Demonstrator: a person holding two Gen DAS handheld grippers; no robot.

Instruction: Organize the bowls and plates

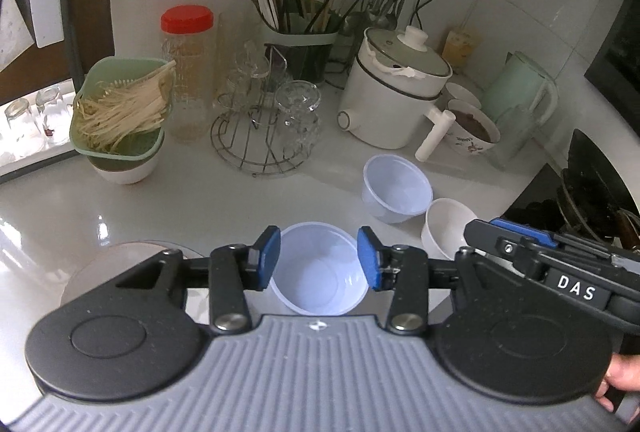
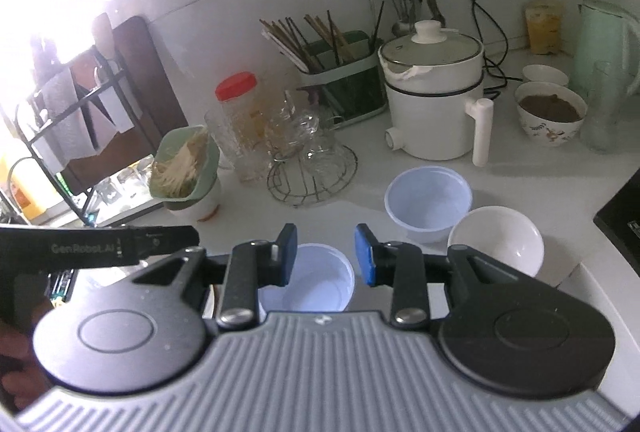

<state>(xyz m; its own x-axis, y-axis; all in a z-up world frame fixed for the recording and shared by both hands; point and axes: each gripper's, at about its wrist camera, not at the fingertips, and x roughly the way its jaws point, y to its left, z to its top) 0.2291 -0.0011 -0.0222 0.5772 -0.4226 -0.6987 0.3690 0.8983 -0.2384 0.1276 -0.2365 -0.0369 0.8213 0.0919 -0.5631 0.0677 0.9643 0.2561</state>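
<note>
A translucent white plastic bowl (image 1: 318, 272) stands on the white counter, seen through the gap of my left gripper (image 1: 318, 258), which hangs above it, open, pads clear of the rim. The same bowl (image 2: 316, 284) lies below my right gripper (image 2: 326, 256), partly behind its left finger; that gripper is open with nothing between its pads. Farther back sit a second plastic bowl (image 1: 396, 188) (image 2: 426, 204) and a white ceramic bowl (image 1: 444, 232) (image 2: 496, 244), side by side. A pale round plate (image 1: 120, 264) shows at lower left, partly hidden by the left gripper.
Along the wall stand a green colander of noodles (image 1: 120, 108), a red-lidded jar (image 1: 187, 72), a wire rack of glasses (image 1: 260, 128), a chopstick holder (image 1: 300, 44), a white electric pot (image 1: 394, 88), a patterned bowl with brown contents (image 1: 474, 130) and a kettle (image 1: 520, 84). A black stove (image 1: 592, 200) is at the right.
</note>
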